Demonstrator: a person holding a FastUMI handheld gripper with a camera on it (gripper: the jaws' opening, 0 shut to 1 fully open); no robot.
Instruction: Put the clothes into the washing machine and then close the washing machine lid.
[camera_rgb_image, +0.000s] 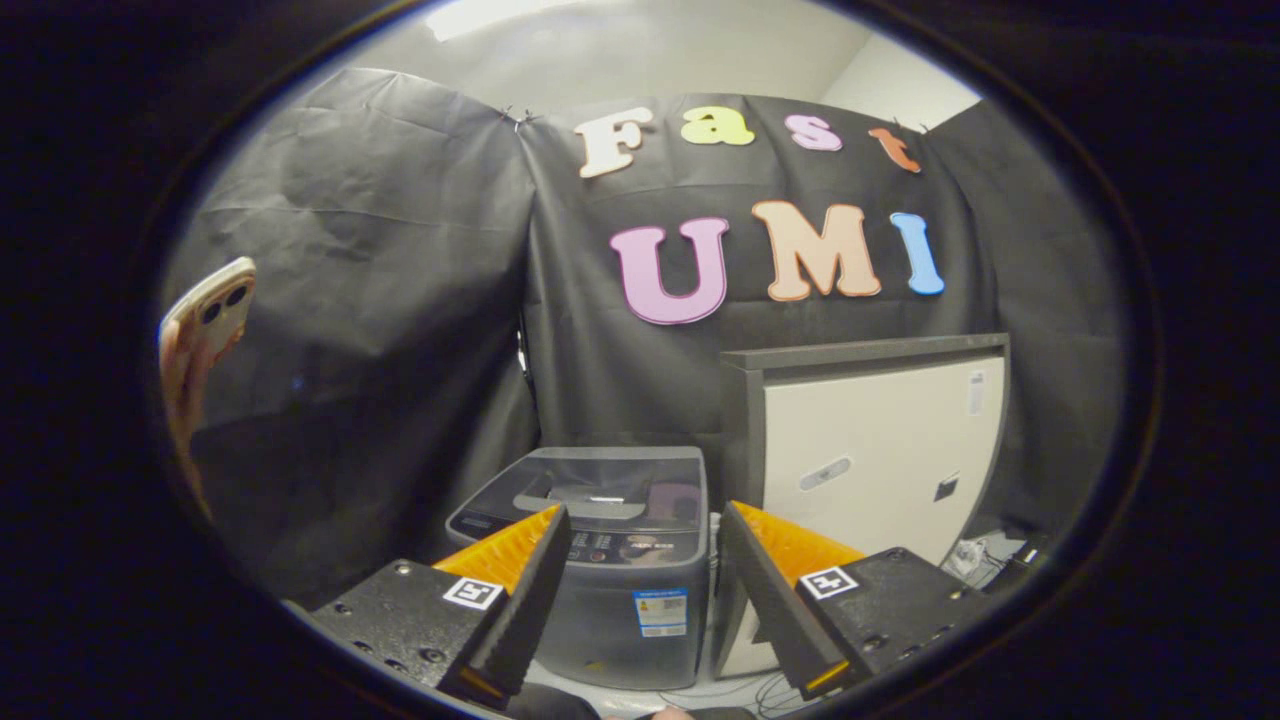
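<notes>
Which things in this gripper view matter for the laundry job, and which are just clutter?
Job:
- washing machine, lid down, just beyond the fingers
- gripper, open, holding nothing

Clutter:
- white cabinet right of the machine
- phone held up in a hand, off to the left
- cables on the floor by the cabinet

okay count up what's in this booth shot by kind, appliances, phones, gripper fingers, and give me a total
Appliances: 2, the grey washing machine with its lid down just beyond the fingers, and the white cabinet right beside it.
Phones: 1, the phone held up in a hand.
Gripper fingers: 2, on the gripper, apart with nothing between them.
Total: 5
</notes>
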